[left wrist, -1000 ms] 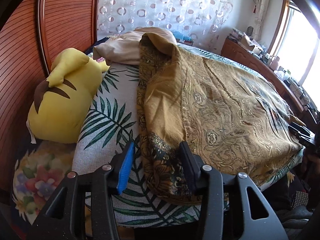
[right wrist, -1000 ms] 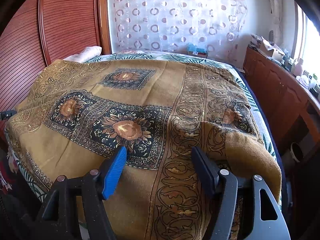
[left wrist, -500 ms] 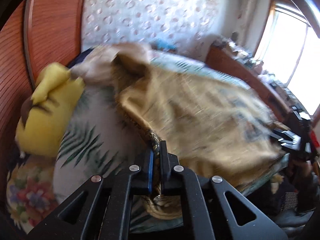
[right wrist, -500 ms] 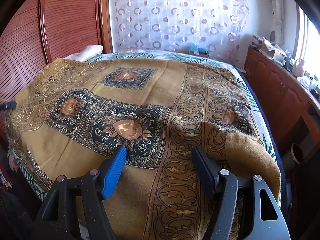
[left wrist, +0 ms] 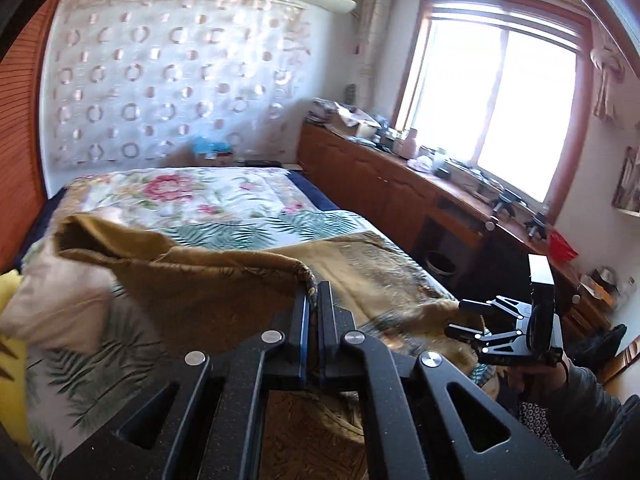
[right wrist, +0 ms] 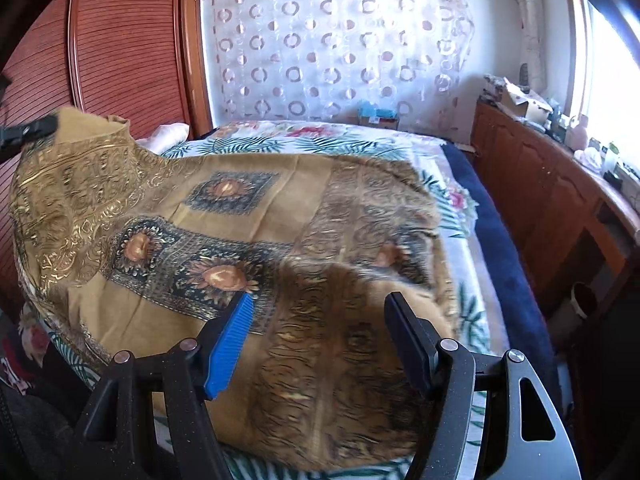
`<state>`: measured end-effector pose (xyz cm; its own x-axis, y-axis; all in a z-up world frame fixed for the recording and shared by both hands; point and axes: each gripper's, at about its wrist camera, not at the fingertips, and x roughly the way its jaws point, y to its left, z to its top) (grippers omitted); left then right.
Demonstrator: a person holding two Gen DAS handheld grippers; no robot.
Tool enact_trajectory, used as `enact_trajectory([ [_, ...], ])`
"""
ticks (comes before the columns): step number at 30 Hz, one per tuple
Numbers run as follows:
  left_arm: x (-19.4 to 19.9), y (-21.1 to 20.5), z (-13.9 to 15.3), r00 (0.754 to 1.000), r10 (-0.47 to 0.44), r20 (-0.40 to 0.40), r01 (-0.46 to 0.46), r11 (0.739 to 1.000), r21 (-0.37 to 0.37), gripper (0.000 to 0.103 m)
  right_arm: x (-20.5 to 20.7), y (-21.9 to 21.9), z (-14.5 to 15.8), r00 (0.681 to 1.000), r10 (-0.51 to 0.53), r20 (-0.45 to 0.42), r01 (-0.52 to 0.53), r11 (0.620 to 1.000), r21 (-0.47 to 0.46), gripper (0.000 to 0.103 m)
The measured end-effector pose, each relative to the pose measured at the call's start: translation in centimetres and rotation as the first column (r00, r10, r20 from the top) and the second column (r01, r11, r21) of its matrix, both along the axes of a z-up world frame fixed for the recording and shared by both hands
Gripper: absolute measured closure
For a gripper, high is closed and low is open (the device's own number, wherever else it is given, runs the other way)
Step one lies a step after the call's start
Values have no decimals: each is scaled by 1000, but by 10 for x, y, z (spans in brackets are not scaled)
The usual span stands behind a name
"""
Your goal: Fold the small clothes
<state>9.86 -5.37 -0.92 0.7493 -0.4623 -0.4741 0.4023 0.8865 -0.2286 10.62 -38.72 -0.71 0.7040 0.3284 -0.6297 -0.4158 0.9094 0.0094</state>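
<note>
A golden-brown patterned cloth [right wrist: 248,216] lies spread over the bed. My left gripper [left wrist: 314,292] is shut on its edge and holds that corner up in the air, so the cloth [left wrist: 224,276] sags away from the tips. In the right wrist view the left gripper [right wrist: 48,126] shows at the far left with the raised corner hanging from it. My right gripper [right wrist: 320,304] is open just above the cloth's near right part, with nothing pinched between its fingers. From the left wrist view the right gripper [left wrist: 460,317] sits at the bed's near right corner, held by a hand in a grey sleeve.
The bed carries a leaf-print sheet [left wrist: 248,232] and a floral quilt [left wrist: 180,192]. A beige pillow [left wrist: 60,300] lies at the left. A cluttered wooden cabinet [right wrist: 540,184] runs along the right under the window, with a bin [right wrist: 584,300] at its foot. A wooden wardrobe [right wrist: 120,48] stands at the left.
The left gripper closed on the cloth's edge, then rose and swung round, lifting that corner off the bed. The right gripper stayed open and shifted only a little.
</note>
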Motion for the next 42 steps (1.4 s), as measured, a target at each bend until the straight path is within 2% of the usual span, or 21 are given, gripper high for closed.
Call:
enact_trajectory([
  [8,29,-58,-3,992,-124,-35,123,992,-36,100,-6,-12,-1,999,-47,12,47,999,7,33],
  [16,30,-107,22,976,-217,-13,217,976,-24,100,-14,-16,3,996,-80,27,80,997,24,33],
  [19,28,-123,26,966,-258,-20,258,966,21,100,-17,-14,3,995,-89,36,87,996,36,33],
  [21,29,-130,18,958,-280,-57,283,958,51,99,-19,-14,2,995,-92,39,90,995,43,33],
  [22,30,-131,13,956,-283,-80,288,956,62,94,-19,-13,2,995,-94,39,92,995,44,33],
  [23,29,-130,8,952,-292,-95,298,952,64,81,-19,-12,1,995,-92,38,90,995,46,33],
  [24,28,-128,5,953,-288,-94,295,953,68,72,-20,-11,1,995,-91,40,90,995,44,33],
  [25,27,-126,3,957,-277,-88,284,956,77,56,-20,-10,1,995,-91,41,89,995,41,33],
  [28,21,-115,2,967,-247,-67,253,962,105,45,-19,-14,1,995,-90,44,88,995,43,33],
  [35,14,-64,-9,996,-91,-23,93,986,138,45,-4,-5,2,998,-45,33,43,998,45,33],
  [38,10,-42,-17,1000,-26,-4,26,989,147,45,1,11,0,1000,-3,25,2,999,38,33],
  [42,7,-17,-31,999,47,-21,-44,987,154,45,8,34,-5,998,56,11,-56,998,22,33],
])
